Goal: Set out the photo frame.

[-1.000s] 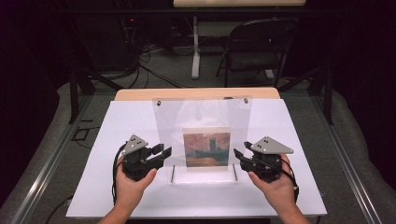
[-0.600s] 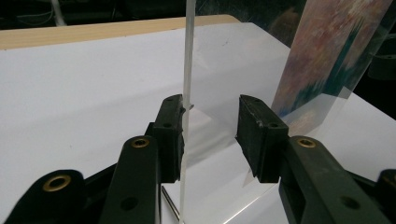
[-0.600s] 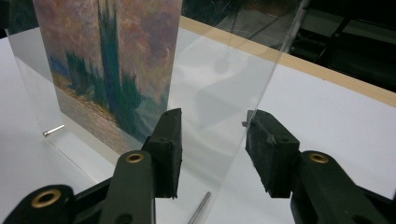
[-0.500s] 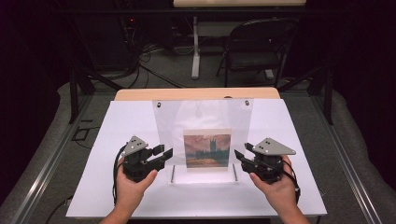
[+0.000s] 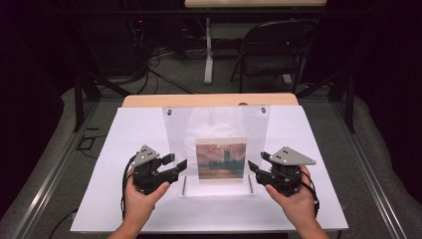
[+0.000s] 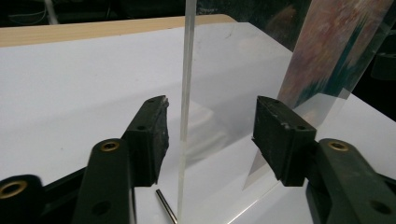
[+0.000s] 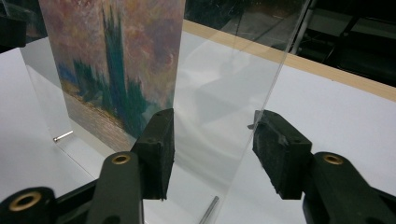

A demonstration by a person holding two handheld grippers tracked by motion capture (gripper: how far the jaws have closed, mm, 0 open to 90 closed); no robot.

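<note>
At frame centre the clear stand [image 5: 215, 130] with its picture [image 5: 221, 162] stands upright; the left gripper [image 5: 175, 166] and right gripper [image 5: 255, 166] have just been opening, jaws straddling its edges without pressing.

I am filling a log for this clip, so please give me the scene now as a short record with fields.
surface: white table
main object: clear acrylic frame, standing upright
contents: painting print of towers at sunset, inside the frame
loose parts: metal pins lying at the frame's base, one on each side
left gripper: jaws have just been opening, frame's edge between them, pads not pressing
right gripper: jaws have just been opening, frame's other edge between them, pads apart from it
background: folding chair behind the table
</note>
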